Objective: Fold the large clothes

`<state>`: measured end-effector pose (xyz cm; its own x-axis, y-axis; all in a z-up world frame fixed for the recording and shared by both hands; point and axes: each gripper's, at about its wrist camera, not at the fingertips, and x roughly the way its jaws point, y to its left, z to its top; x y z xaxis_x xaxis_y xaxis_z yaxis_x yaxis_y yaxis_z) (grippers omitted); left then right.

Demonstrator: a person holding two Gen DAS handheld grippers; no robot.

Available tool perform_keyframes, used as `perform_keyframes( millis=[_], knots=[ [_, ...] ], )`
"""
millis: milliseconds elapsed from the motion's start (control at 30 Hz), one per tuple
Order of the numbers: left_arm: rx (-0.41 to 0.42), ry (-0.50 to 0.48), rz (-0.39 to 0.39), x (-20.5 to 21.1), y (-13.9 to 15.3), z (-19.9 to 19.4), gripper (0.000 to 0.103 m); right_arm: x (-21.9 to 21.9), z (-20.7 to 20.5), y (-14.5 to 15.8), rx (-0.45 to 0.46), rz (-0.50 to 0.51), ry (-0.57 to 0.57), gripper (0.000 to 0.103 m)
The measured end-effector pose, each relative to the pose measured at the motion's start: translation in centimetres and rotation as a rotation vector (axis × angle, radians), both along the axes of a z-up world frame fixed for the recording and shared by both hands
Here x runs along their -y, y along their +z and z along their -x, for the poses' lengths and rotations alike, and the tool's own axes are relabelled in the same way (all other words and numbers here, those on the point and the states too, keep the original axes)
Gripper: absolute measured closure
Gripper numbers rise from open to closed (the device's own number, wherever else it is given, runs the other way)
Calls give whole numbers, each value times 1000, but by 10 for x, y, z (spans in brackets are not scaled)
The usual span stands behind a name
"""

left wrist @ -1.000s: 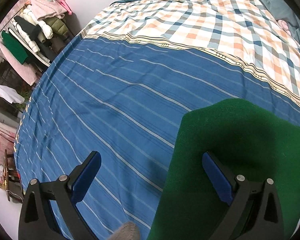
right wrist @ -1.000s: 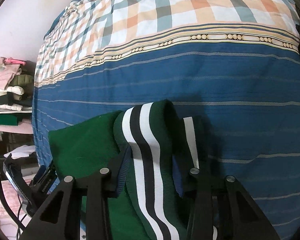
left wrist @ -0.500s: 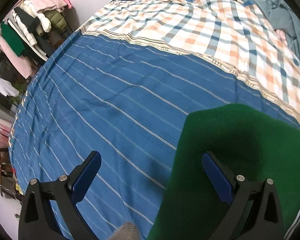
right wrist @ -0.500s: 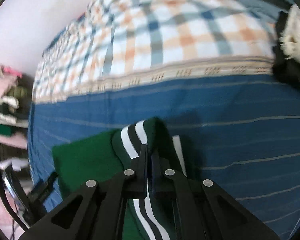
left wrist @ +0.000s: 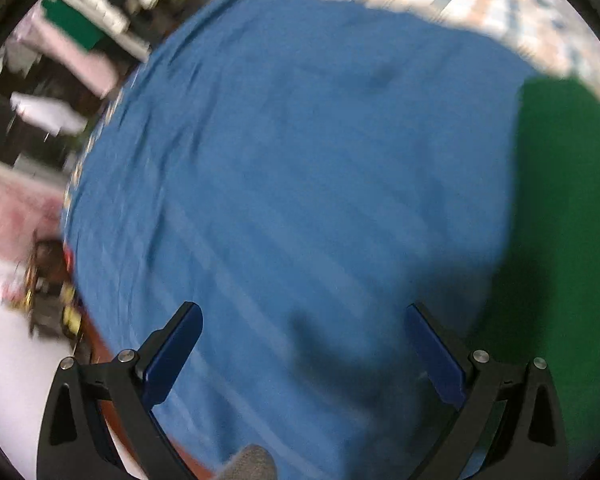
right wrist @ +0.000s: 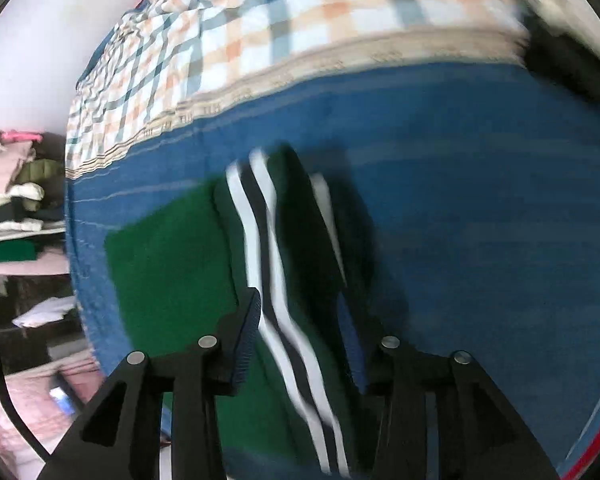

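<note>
On a bed under a blue striped sheet (left wrist: 284,184), lying flat at about three o'clock from the left gripper (left wrist: 304,344): a green garment (left wrist: 564,216), blurred. Left gripper spread wide over bare sheet, nothing between its blue pads. Seen from the right gripper (right wrist: 296,320): same green garment (right wrist: 172,264) spread at nine o'clock, with a ribbed band of black and white stripes (right wrist: 260,240) running from twelve o'clock down between the fingers. Right jaws opening, partly apart, band in the gap; pads apparently not pressing it. Possible trouble: band slipping back and undoing the fold, since soft knit springs and slides on smooth cotton; or a pad snagging the ribbing on withdrawal and dragging the layer askew. Textures: fuzzy, matte, thick green knit; stretchy wavy trim; thin, lightly creased sheet; checked quilt (right wrist: 300,28) in orange, white and blue at twelve o'clock, puffy and rumpled.
</note>
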<state>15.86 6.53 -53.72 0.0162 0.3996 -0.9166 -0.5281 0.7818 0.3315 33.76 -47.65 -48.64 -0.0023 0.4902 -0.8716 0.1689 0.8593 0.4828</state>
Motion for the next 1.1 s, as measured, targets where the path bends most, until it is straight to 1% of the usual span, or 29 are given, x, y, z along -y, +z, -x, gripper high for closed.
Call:
perform_keyframes(
  millis=[67, 100, 167, 200, 233, 300, 333, 400, 433, 467, 500, 533, 567, 667, 800, 867, 933, 967, 1033, 1100],
  knots=[
    [-43, 47, 35, -6, -25, 21, 0, 15, 36, -1, -59, -16, -26, 61],
    [-56, 51, 50, -6, -35, 27, 0, 21, 54, -4, -85, -27, -45, 61],
    [-92, 45, 94, -4, -59, 30, 0, 26, 86, -14, -140, -41, -66, 53],
    [-72, 45, 92, -4, -65, 30, 0, 29, 103, -22, -164, -50, -84, 52],
    [-51, 43, 91, -4, -67, 28, 0, 30, 114, -29, -180, -59, -102, 52],
    [-26, 57, 107, -9, -70, 24, 0, 31, 135, -48, -219, -114, -153, 52],
    [-20, 66, 119, -11, -70, 22, 0, 28, 141, -55, -224, -156, -168, 52],
    [-21, 74, 145, -15, -71, 19, 0, 16, 145, -67, -230, -204, -168, 52],
    [-27, 73, 154, -16, -69, 18, 0, 13, 145, -73, -235, -205, -180, 50],
    [-32, 72, 160, -17, -67, 18, 0, 11, 145, -76, -231, -200, -197, 52],
    [-38, 74, 162, -19, -63, 17, 0, 11, 144, -78, -214, -188, -222, 57],
    [-42, 77, 157, -19, -58, 17, 0, 10, 141, -77, -195, -172, -235, 82],
    [-43, 81, 146, -20, -52, 18, 0, 10, 140, -72, -166, -163, -241, 94],
    [-19, 85, 100, -17, -26, 17, 0, 6, 142, -47, -101, -110, -232, 96],
    [76, 70, 63, -2, 25, 9, 0, 2, 145, -3, -9, -57, -283, 97],
    [131, 36, 67, 10, 41, 4, 0, 9, 143, 6, 21, -23, -300, 98],
    [156, -12, 71, 25, 46, -10, 0, 16, 142, -1, 16, 21, -289, 98],
    [169, -33, 74, 31, 48, -17, 0, 11, 141, -12, -4, 45, -281, 98],
    [187, -88, 83, 47, 46, -34, 0, 9, 143, -48, -67, 80, -261, 97],
    [180, -141, 71, 60, 39, -53, 0, 6, 144, -75, -133, 69, -239, 94]
  ],
)
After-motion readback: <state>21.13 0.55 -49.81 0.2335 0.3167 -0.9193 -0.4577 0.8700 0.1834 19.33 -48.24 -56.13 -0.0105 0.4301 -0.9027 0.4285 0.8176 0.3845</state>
